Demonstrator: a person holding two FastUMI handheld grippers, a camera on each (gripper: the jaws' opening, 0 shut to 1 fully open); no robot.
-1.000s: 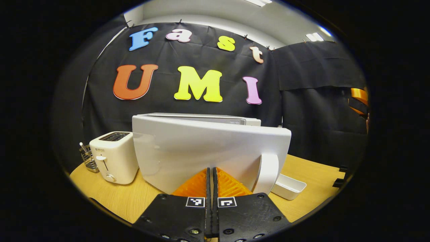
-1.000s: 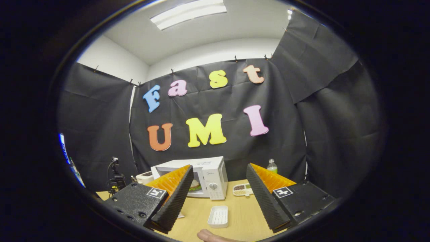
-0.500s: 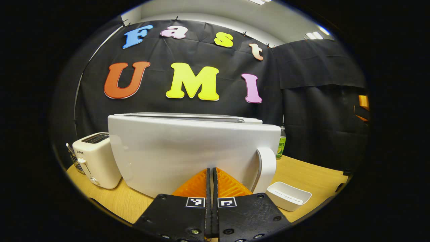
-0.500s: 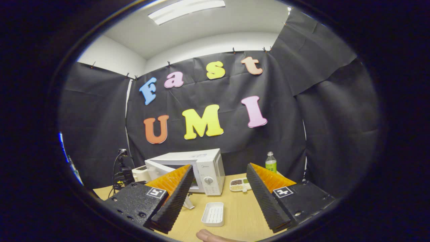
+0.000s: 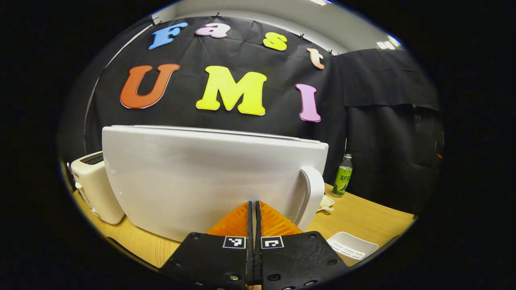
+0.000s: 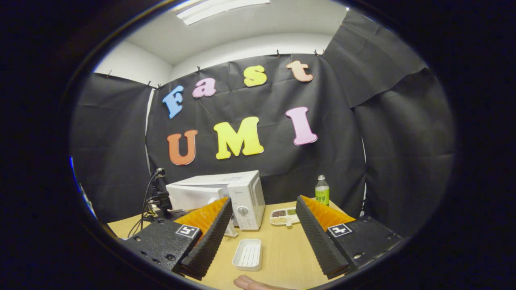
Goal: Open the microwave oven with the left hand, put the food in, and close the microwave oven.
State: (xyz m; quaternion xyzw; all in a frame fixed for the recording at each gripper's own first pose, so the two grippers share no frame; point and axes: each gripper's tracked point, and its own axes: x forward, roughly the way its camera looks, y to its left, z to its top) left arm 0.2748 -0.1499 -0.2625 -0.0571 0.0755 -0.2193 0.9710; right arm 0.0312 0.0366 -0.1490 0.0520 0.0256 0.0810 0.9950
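Note:
The white microwave door [image 5: 209, 177] stands broad in front of my left gripper [image 5: 254, 204], its curved handle [image 5: 313, 195] at the right end. My left gripper is shut with nothing between its fingers, and its tips are right at the door's lower outer face. In the right gripper view the microwave [image 6: 231, 193] stands at the back of the table with its door [image 6: 193, 197] swung nearly against the body, so the inside is hidden. My right gripper [image 6: 263, 200] hangs open and empty well in front of it.
A white toaster [image 5: 94, 187] stands left of the microwave. A green bottle [image 6: 321, 192] and a divided dish of grains [image 6: 284, 216] sit to its right. An empty white tray [image 6: 248, 253] lies on the wooden table [image 6: 282, 249]. A fingertip [image 6: 250, 283] shows below.
The microwave door has swung toward the body, hiding the food seen inside earlier. My left gripper has followed it forward, still shut. The right gripper stays open.

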